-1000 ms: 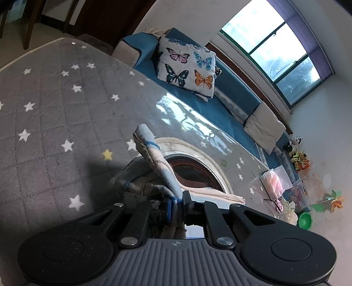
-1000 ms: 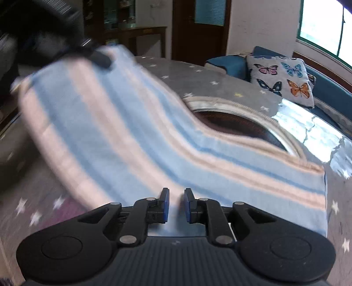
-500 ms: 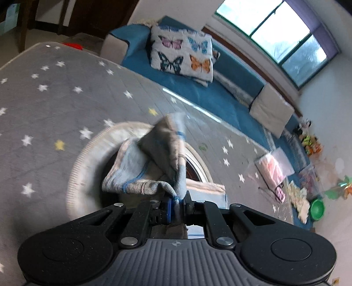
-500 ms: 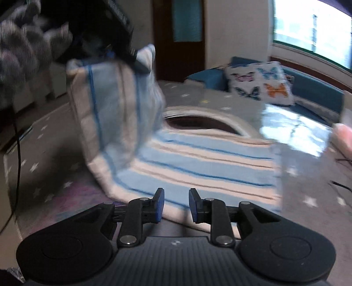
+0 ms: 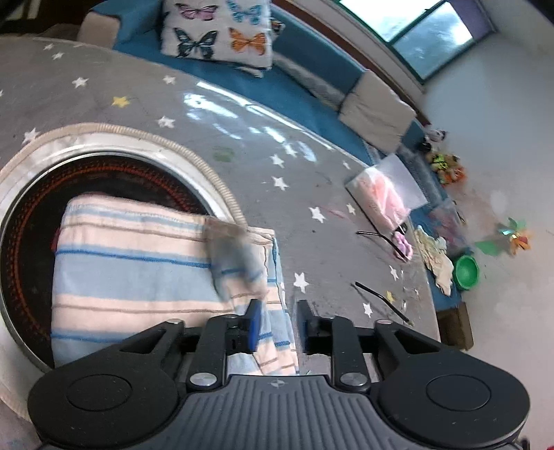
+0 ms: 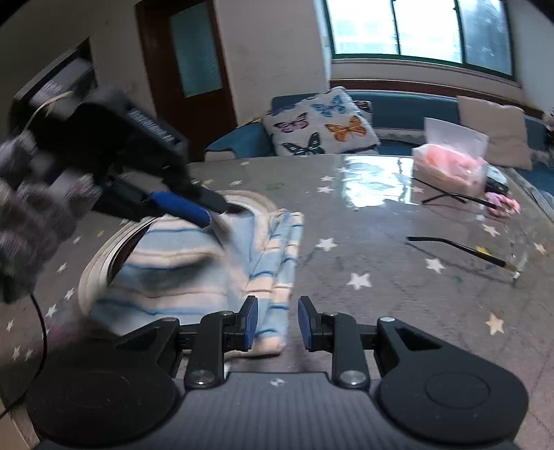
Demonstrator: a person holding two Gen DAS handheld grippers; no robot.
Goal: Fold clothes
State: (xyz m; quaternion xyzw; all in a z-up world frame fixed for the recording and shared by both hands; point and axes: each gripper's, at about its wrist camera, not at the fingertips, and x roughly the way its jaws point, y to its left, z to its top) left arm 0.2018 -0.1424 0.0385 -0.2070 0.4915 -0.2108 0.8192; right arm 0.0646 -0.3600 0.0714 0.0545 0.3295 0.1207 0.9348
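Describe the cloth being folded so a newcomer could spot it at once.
Start at the grey star-print table cover, then find the round dark inset with a pale ring in its middle. The striped towel lies folded across that inset. It is the only fabric there banded in light blue and cream, unlike the pink stuff in the clear bag farther off.

Butterfly pillow point(image 5: 216, 29), green bowl point(image 5: 466, 271), tissue box point(image 6: 450, 166)
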